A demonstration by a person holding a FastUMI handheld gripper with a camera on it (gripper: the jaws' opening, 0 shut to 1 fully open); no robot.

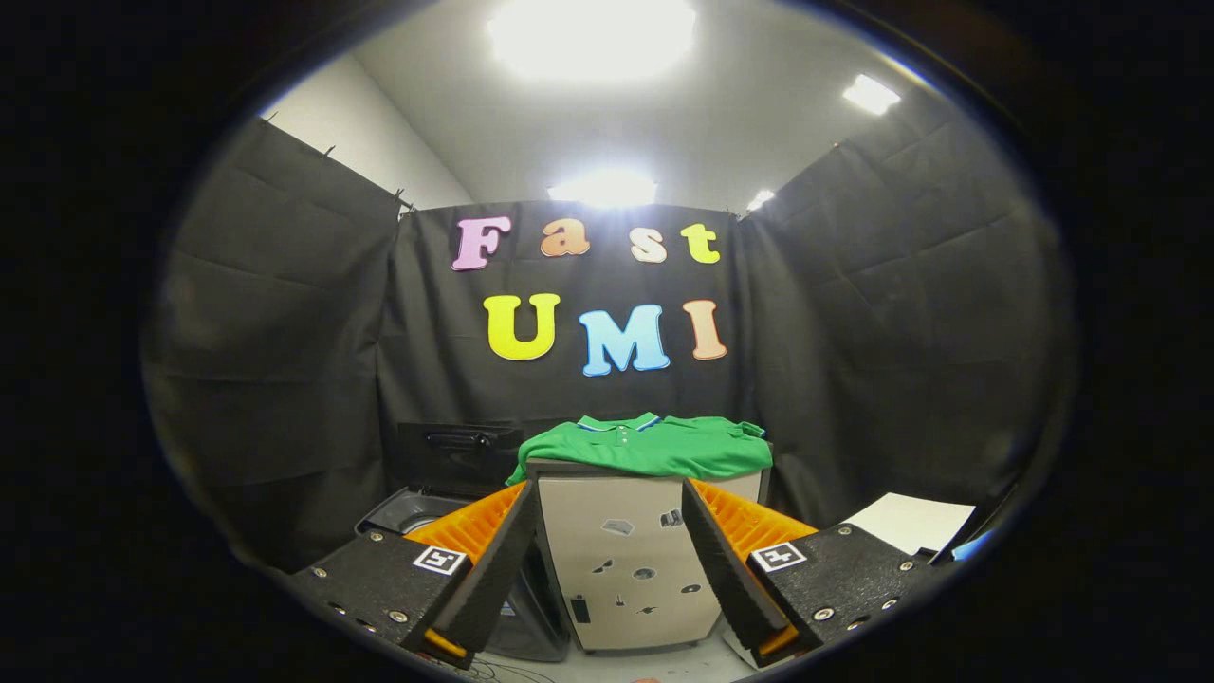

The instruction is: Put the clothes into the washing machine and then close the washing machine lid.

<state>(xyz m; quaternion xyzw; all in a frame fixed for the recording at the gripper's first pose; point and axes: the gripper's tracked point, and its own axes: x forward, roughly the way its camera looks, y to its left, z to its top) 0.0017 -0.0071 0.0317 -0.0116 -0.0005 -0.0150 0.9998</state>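
Nearest the camera, the gripper (607, 579) is holding its two fingers wide apart, gripping nothing. Each finger body is carrying a small square black-and-white marker (441, 559) on its top face; the pattern is a code, not readable writing.

Between the fingers and just beyond them, a beige cabinet (631, 564) is standing upright, its front face dotted with several small dark stickers too small to make out, plus a small dark rectangular fitting low on its left side. No brand name is showing legibly on it.

On top of the cabinet, at about twelve o'clock from the fingertips, a green polo shirt (650, 446) is lying spread flat, its collar edged in blue and white, one sleeve drooping over the cabinet's left corner.

At about ten o'clock from the fingers, behind the left finger and just beside the cabinet, the washing machine (408, 512) is sitting low with its dark lid (458, 451) standing raised against the back cloth, and part of the grey opening is showing below it.

At about two o'clock, past the right finger, a white sheet (912, 522) is lying flat on a surface I cannot make out.

The floor (664, 664) under the cabinet is looking pale. Black cloth walls (285, 341) are enclosing the booth on three sides, and above them a white ceiling with bright light panels (590, 38) is glaring.
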